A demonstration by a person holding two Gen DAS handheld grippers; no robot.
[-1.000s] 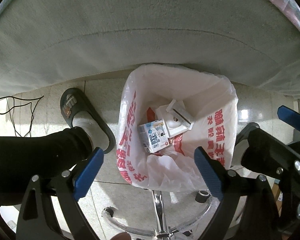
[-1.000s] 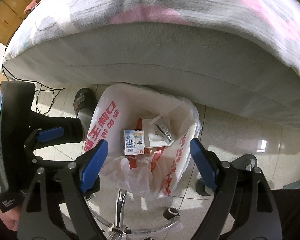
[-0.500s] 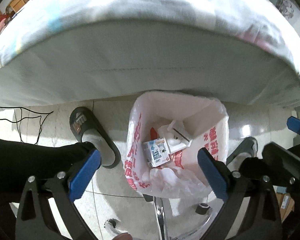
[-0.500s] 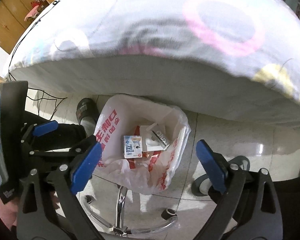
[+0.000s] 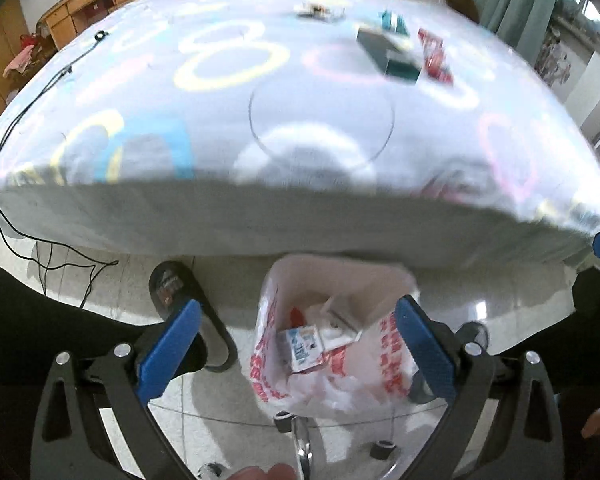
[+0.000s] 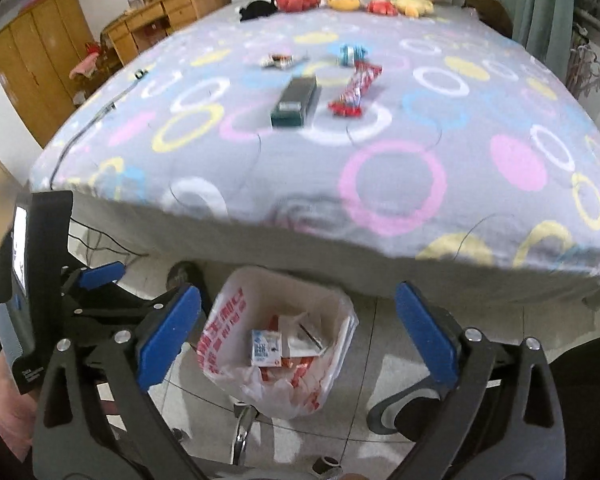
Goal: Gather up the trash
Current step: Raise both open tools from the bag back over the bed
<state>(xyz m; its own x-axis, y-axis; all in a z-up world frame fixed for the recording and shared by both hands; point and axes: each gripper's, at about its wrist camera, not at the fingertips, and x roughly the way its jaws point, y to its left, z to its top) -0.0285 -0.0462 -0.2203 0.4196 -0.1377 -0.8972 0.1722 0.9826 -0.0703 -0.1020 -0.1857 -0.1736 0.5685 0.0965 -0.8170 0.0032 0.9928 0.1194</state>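
A bedroom: a bed under a ring-patterned sheet, wooden cabinets behind, tiled floor in front. The bag, a white liner with red print, sits on the floor against the foot of the bed and already holds a small carton and some paper. A second ago both cameras looked nearly straight down into the bag; now they have tilted up and the bed top shows, which suggests a drop is done and the next pick is being sought. On the bed, well beyond the bag, lie a dark box, a red wrapper, a blue wrapper and a small packet. The left claw and right claw are both spread wide and empty
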